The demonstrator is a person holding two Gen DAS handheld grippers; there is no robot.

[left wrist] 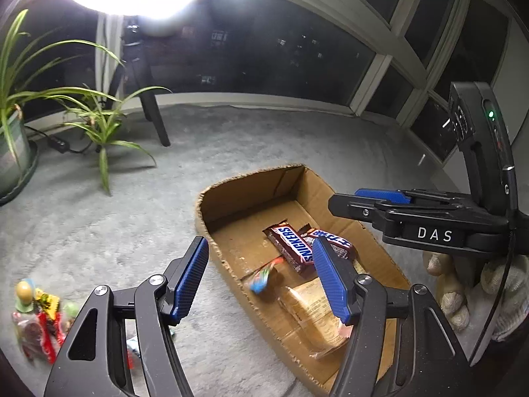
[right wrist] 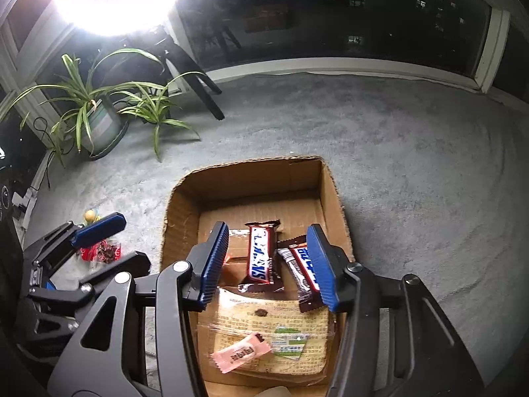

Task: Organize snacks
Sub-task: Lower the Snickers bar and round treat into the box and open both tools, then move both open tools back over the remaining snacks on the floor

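Cardboard box (right wrist: 334,198) sits open on grey carpet (right wrist: 413,152), already holding several snacks.

Far left, on the carpet outside the box: a small heap of loose snacks (left wrist: 41,317), red and yellow wrappers, blurred. This heap lies left of and below the left gripper (left wrist: 261,276), near its left jaw. Too blurred to read any long axis in it.

Left gripper: jaws stand apart, nothing between the pads. It hangs over the box's left wall. A small blue-and-red candy (left wrist: 263,278) shows between the jaws, blurred; cannot tell whether it is falling or lying on the box floor.

Inside the box, moving right: a Snickers bar (right wrist: 261,254) lies flat, long axis running from the near end toward the far wall. Just right of it, touching or nearly so, a second chocolate bar (right wrist: 305,271) lies tilted, its far end leaning left. Nearer the camera, a clear-wrapped flat pack (right wrist: 264,327) with a pink sachet (right wrist: 239,352) on top.

Right gripper (right wrist: 267,263): jaws apart, empty, hanging above the two bars. A gloved hand (left wrist: 463,291) holds it.

Judgement: remaining work is the heap at left. The left gripper is plainly the nearer one; it would need to swing left and down, away from the box.
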